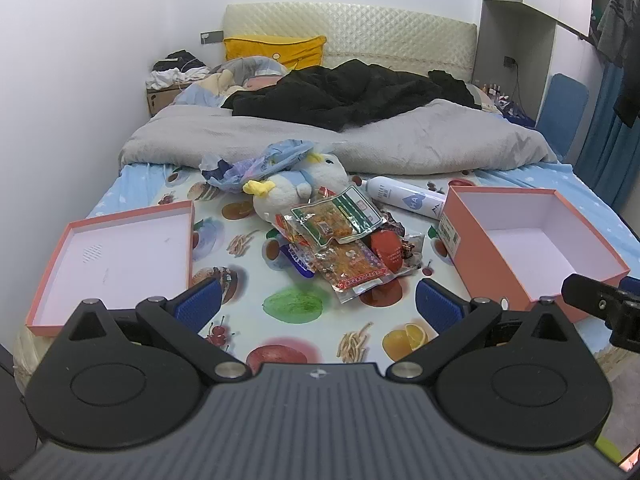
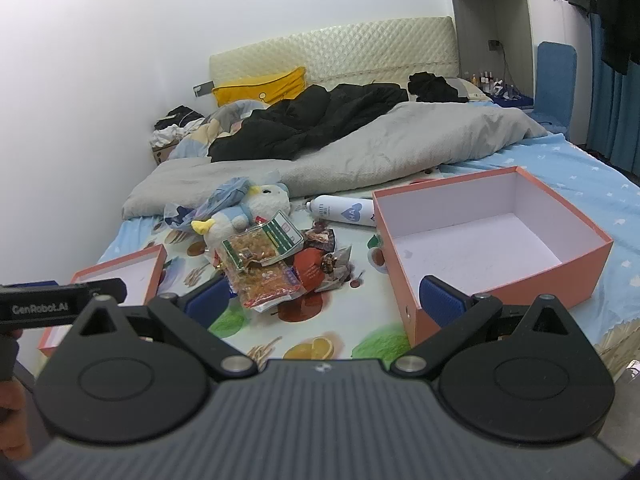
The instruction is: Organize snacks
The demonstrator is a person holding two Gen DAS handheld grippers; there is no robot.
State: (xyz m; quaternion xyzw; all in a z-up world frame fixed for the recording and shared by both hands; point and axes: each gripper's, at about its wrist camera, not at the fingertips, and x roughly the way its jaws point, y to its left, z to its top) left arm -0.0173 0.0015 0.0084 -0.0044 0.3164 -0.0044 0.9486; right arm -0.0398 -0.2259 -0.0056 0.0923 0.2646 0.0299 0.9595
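While both the left gripper (image 1: 318, 300) and right gripper (image 2: 324, 300) hang spread and empty, snack packets (image 1: 340, 240) litter the fruit-print sheet (image 1: 296, 332); grey duvet (image 1: 320, 140) bunched behind; white wall (image 1: 100, 40) alongside.

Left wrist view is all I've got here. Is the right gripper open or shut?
Observer: Open. The right gripper has its jaws wide apart, with nothing between them.
Operator: Where is it pointing?
Observer: Toward the snack pile, with the empty orange box to the right of it.
Operator: Does its camera catch my left gripper?
Observer: Yes. The left gripper shows side-on at the left edge of the right wrist view, in front of the box lid, with white lettering on its body.
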